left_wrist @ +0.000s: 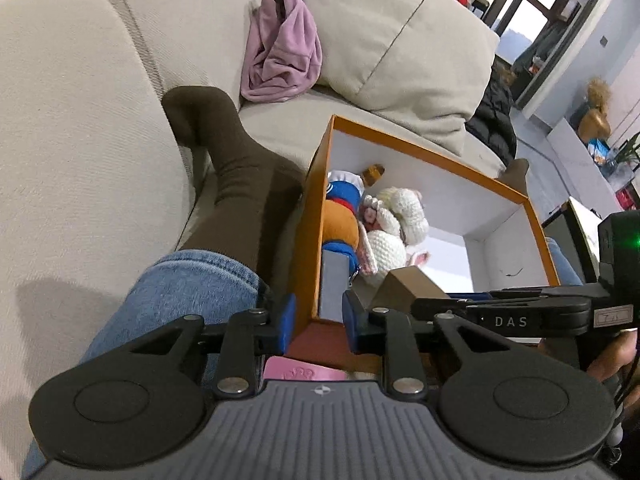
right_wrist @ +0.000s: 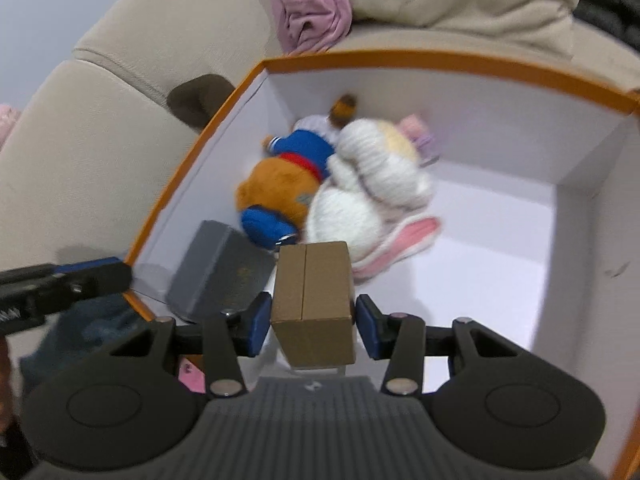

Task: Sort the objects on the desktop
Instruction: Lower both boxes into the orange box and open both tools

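Holding a brown carton [right_wrist: 312, 304] between its fingers, the right gripper [right_wrist: 312, 320] hangs over the orange box [right_wrist: 400, 60] for sorting; the left gripper [left_wrist: 318, 320] straddles the rim, fingers narrow.

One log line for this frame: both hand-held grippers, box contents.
left hand-held gripper: open, empty | right hand-held gripper: shut on brown carton | orange box: plush toys, grey case

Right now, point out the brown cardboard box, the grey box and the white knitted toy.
brown cardboard box [right_wrist: 314, 300]: right wrist view, top face.
grey box [right_wrist: 218, 270]: right wrist view, top face.
white knitted toy [right_wrist: 372, 188]: right wrist view, body.
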